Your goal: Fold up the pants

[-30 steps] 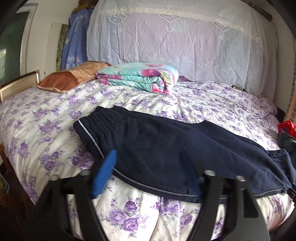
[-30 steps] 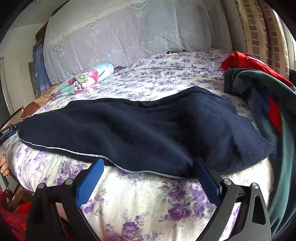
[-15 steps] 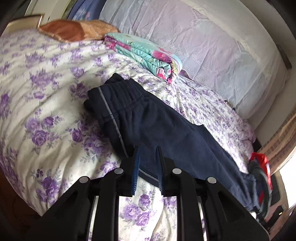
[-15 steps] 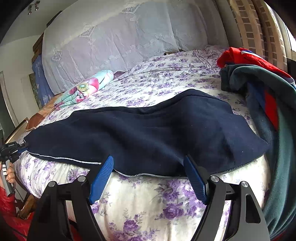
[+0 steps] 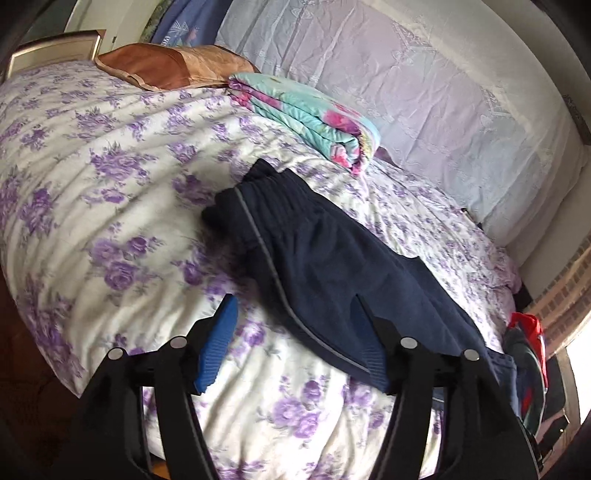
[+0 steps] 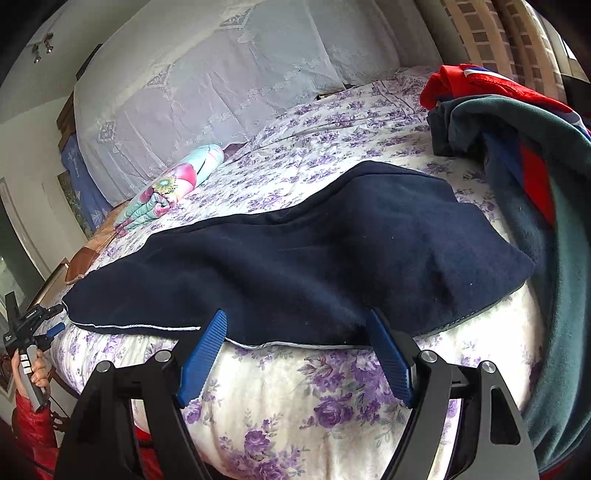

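Pants (image 5: 332, 266) lie lengthwise on the floral bedspread (image 5: 92, 177); left gripper (image 5: 291, 328) and right gripper (image 6: 295, 336) both gape wide at the near hem, holding nothing.

Bare bedsheet (image 5: 110, 177) left of pants (image 5: 332, 266); clothes pile (image 6: 535, 177) crowds right side

- A bed (image 5: 110, 155) fills the room, covered by a white sheet printed with purple flowers.
- A pale lace cloth (image 5: 406, 74) drapes the headboard behind it.
- A folded floral quilt (image 5: 306, 114) and a brown pillow (image 5: 166, 64) lie near the head.
- A brick-patterned curtain (image 6: 491, 33) hangs at the bright window side.
- A pile of red and green clothes (image 6: 535, 147) sits at the bed's edge.
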`<control>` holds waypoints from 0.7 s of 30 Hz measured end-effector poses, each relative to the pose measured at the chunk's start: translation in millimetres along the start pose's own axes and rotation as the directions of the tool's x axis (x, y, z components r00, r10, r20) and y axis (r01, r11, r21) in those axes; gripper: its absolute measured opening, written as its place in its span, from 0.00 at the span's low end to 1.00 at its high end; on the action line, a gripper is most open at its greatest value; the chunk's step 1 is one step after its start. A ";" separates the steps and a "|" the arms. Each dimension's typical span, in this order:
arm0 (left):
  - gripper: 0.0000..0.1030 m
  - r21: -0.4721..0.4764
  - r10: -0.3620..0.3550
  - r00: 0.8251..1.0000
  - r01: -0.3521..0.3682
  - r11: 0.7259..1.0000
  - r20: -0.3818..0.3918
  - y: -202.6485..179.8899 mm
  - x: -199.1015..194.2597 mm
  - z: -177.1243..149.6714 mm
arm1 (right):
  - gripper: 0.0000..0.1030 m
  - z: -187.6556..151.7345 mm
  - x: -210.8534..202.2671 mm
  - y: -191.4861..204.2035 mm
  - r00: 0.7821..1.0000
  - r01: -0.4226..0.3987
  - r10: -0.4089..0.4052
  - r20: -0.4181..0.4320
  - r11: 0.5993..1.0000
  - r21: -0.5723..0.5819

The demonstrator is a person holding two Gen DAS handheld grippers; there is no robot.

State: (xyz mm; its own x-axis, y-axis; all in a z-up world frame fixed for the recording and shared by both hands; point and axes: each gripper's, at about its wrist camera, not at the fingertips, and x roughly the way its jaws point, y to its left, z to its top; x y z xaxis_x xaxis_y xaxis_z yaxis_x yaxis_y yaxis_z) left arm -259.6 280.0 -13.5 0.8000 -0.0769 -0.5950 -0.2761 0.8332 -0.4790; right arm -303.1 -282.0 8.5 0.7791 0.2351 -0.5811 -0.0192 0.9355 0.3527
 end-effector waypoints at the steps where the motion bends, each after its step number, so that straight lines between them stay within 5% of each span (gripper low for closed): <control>1: 0.59 -0.006 -0.003 1.000 0.003 1.000 -0.009 0.8 4.0 1.6 | 0.77 -1.0 0.8 -0.1 1.000 -0.002 0.002 -0.003 1.000 0.004; 3: 0.49 -0.007 -0.021 0.999 0.021 1.000 -0.027 -2.2 14.5 3.8 | 0.77 -1.7 2.6 -0.3 1.000 -0.008 0.008 -0.007 1.000 0.011; 5: 0.21 0.026 0.016 0.999 -0.016 1.000 -0.030 -9.7 24.8 4.4 | 0.76 -1.3 2.8 -1.3 1.000 -0.009 0.009 -0.011 1.000 0.015; 6: 0.16 0.037 0.037 0.999 -0.037 0.999 -0.015 -11.8 25.5 3.5 | 0.75 -1.3 2.2 -1.4 1.000 -0.012 0.012 -0.013 1.000 0.017; 12: 0.10 0.070 -0.032 0.999 0.029 0.997 0.041 -15.5 7.9 4.2 | 0.60 -3.7 -4.2 -6.2 1.000 -0.001 0.001 -0.031 1.000 0.011; 21: 0.10 0.053 -0.081 0.995 0.078 0.996 0.051 -25.9 2.9 16.8 | 0.53 -11.5 -18.1 -16.4 0.996 0.015 -0.013 -0.089 1.000 0.017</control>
State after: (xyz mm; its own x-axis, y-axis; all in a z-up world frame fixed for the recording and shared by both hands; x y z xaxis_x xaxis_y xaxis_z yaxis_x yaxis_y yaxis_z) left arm -241.2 267.4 8.0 0.8458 -0.1161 -0.5207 -0.1840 0.8527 -0.4890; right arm -324.1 -298.6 4.9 0.7205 0.2452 -0.6487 0.0028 0.9343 0.3564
